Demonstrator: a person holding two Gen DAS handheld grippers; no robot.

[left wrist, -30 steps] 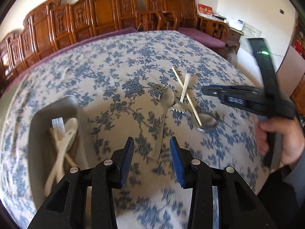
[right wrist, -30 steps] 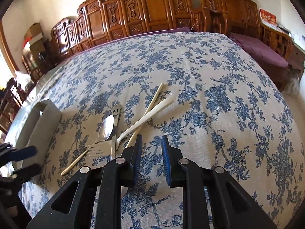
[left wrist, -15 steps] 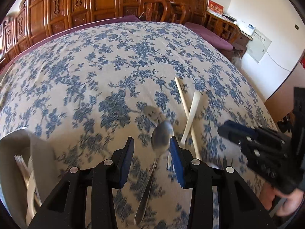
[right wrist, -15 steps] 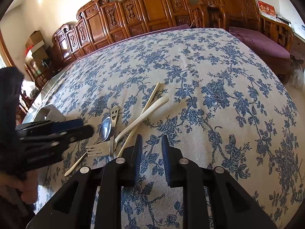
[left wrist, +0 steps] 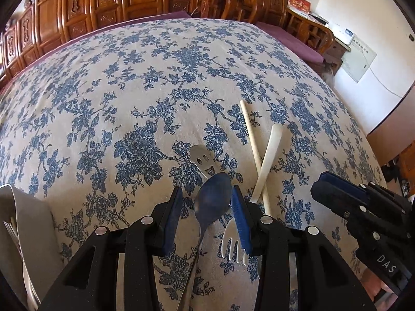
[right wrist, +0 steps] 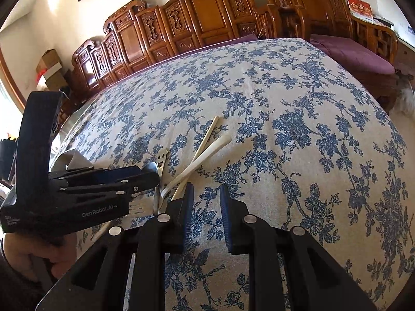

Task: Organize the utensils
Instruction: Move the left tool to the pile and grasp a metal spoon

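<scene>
**Four loose utensils left on the cloth, the steel spoon framed for pickup**

At the far left, one grey plastic tray (left wrist: 33, 223) is seen at the edge of the blue-flowered cloth-covered surface (left wrist: 129, 77). White plastic cutlery lies in it, too cropped to be counted.

Next comes the left tool (left wrist: 206, 190), held open. Its blue pads stand either side of the bowl of one polished steel spoon (left wrist: 212, 197), which lies flat on the cloth, and no squeeze on it can be seen. The spoon is judged stiff, fairly light and slippery. The rounded bowl would probably skate out of the pads, so the narrow neck or the flat handle just below it is judged the better hold. Because it lies so low on soft cloth, the pads would likely have to be pressed down close to the fabric.

Just behind the spoon, one steel handle with a cut-out smiling face (left wrist: 201, 159) is visible; its head is hidden. To the right lies one white plastic fork (left wrist: 233, 243), very light and somewhat flexible. It is crossed by one pale wooden chopstick (left wrist: 250, 134), thin and liable to roll.

At the right, the right tool (right wrist: 206, 186) is held over bare cloth, its pads a narrow gap apart with nothing between them.
</scene>
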